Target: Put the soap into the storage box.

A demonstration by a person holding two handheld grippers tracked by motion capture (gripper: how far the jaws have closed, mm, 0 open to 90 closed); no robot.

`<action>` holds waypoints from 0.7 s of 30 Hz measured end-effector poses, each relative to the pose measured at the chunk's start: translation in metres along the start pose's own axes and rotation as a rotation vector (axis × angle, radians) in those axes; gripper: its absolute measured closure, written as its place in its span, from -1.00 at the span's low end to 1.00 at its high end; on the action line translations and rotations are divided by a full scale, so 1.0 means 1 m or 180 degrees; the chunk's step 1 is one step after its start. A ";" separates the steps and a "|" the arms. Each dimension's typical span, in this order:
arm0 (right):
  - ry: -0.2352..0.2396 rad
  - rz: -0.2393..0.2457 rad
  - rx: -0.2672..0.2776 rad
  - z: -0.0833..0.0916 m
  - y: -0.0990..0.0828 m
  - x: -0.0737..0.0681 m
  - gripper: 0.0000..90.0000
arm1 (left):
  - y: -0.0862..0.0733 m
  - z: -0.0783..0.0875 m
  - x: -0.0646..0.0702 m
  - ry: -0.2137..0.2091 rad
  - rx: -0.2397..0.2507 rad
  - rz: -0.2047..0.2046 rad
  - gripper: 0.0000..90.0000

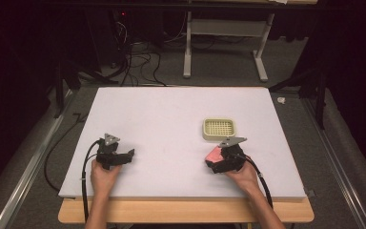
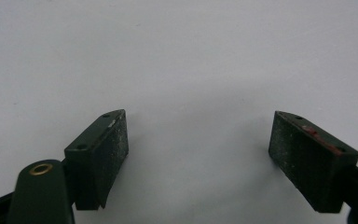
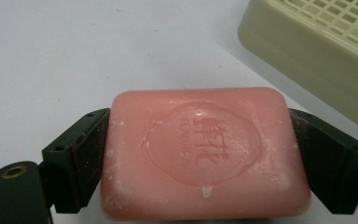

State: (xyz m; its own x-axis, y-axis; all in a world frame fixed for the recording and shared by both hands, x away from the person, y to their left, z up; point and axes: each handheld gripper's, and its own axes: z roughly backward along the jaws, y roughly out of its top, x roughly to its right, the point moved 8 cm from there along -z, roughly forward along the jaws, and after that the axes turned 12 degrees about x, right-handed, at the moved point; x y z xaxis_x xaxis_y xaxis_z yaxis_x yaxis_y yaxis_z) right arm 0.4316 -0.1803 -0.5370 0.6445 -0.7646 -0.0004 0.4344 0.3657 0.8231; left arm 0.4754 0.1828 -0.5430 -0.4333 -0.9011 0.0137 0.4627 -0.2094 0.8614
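Pink soap sits clamped between the two black jaws of the right gripper, one pad pressed to each short end. Its upper face carries a raised oval seal with embossed characters and a line of small letters beneath; the lettering is too soft to read with certainty. White flecks dust the surface. In the high view the right gripper holds the bar near the front right of the white board, just near of the cream soap dish, whose top is a grid of slots. The dish wall stands close at the far right of the bar, not touching it. The left gripper rests at the front left, jaws spread wide with nothing between them, only bare board ahead. Open white surface stretches between the two grippers and toward the far edge.
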 end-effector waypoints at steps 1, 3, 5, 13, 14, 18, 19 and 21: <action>0.0003 0.0004 -0.0039 -0.001 -0.002 0.000 -0.71 | 0.000 0.000 0.000 0.0000 0.0000 -0.0001 -0.55; 0.0003 0.0027 -0.0045 -0.002 -0.003 -0.001 -0.71 | 0.000 0.000 0.000 0.0000 0.0000 0.0001 -0.55; 0.0005 0.0030 -0.0044 -0.002 -0.002 -0.001 -0.71 | 0.000 0.000 0.000 0.0001 0.0001 0.0003 -0.55; 0.0045 0.0068 -0.0033 -0.002 -0.002 -0.002 -0.70 | 0.000 0.000 0.000 0.0000 0.0001 0.0002 -0.55; 0.0045 0.0068 -0.0033 -0.002 -0.002 -0.002 -0.70 | 0.000 0.000 0.000 0.0000 0.0001 0.0002 -0.55; 0.0055 0.0076 -0.0032 -0.003 -0.002 -0.003 -0.70 | 0.000 0.000 0.000 0.0000 0.0001 0.0002 -0.55; 0.0058 0.0078 -0.0034 -0.003 -0.002 -0.003 -0.70 | 0.000 0.000 0.000 0.0000 0.0001 0.0004 -0.55; 0.0072 0.0088 -0.0034 -0.003 -0.002 -0.004 -0.70 | 0.000 0.000 0.000 0.0000 0.0001 0.0003 -0.55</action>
State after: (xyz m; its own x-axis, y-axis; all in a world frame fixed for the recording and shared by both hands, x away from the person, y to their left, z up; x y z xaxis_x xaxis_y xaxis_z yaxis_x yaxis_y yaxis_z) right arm 0.4299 -0.1763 -0.5401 0.6704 -0.7419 0.0095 0.4228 0.3925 0.8168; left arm 0.4754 0.1829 -0.5430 -0.4329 -0.9013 0.0145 0.4628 -0.2085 0.8616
